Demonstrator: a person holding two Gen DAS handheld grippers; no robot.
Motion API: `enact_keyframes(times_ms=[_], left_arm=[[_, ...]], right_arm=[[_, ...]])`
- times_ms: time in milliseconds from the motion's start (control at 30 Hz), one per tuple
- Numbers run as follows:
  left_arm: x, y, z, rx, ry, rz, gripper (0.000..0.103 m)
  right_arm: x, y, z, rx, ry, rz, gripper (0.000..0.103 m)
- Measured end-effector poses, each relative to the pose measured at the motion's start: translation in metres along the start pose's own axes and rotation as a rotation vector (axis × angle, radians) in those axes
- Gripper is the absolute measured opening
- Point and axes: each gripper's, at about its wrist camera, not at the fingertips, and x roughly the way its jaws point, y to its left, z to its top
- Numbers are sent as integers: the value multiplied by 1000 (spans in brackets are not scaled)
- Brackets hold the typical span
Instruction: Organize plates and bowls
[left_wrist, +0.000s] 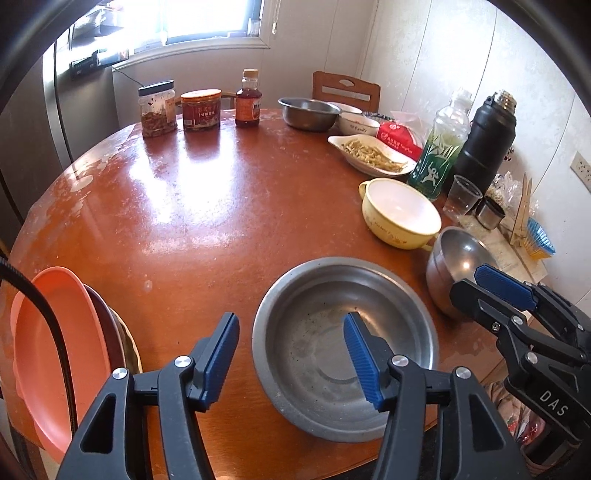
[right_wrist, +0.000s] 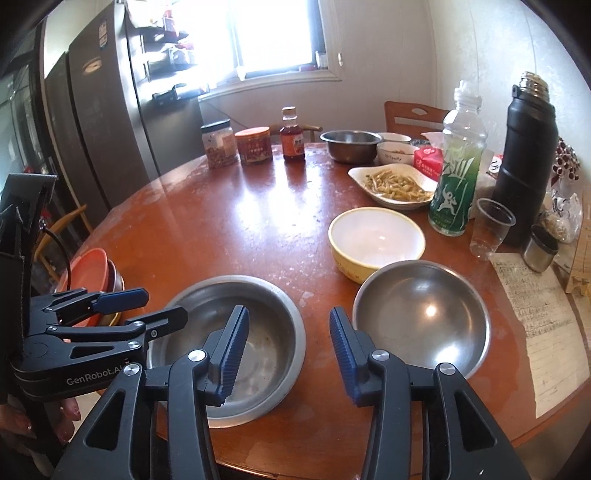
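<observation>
The salmon plate (left_wrist: 55, 354) hides most of the darker plates stacked under it, only rims peek out. The far white bowl (right_wrist: 397, 138) is mostly behind the steel bowl (right_wrist: 351, 146). Print on the paper sheet (right_wrist: 535, 314) near the right is too small to read. Window's blown out, can't see outside.

"das" stands in white on the black body of the right gripper (left_wrist: 517, 291), seen from the left wrist view. "genrobot.a" reads in white on the side of the left gripper (right_wrist: 144, 306) in the right wrist view. the small white bowl (left_wrist: 357, 123) near the tabletop's far edge carries dark lettering, apparently "family". other labels are too blurred to read.
</observation>
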Motion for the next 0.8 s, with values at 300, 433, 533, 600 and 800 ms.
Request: enact_keyframes(times_ms=[300, 433, 533, 600, 800], left_arm=[[-12, 0, 6, -11, -42, -17, 65], [-13, -6, 10, -2, -37, -25, 68], [-11, -15, 12, 13, -28, -38, 68], [-9, -22, 14, 24, -18, -47, 68], [-9, -43, 24, 60, -16, -71, 69]], right_arm=[[-13, -18, 2, 57, -26, -53, 55], [-19, -26, 3, 71, -37, -84, 58], [-25, -37, 5, 86, -51, -119, 58], [-28, -48, 6, 110, -58, -135, 58], [-36, -78, 5, 161, -72, -202, 59]])
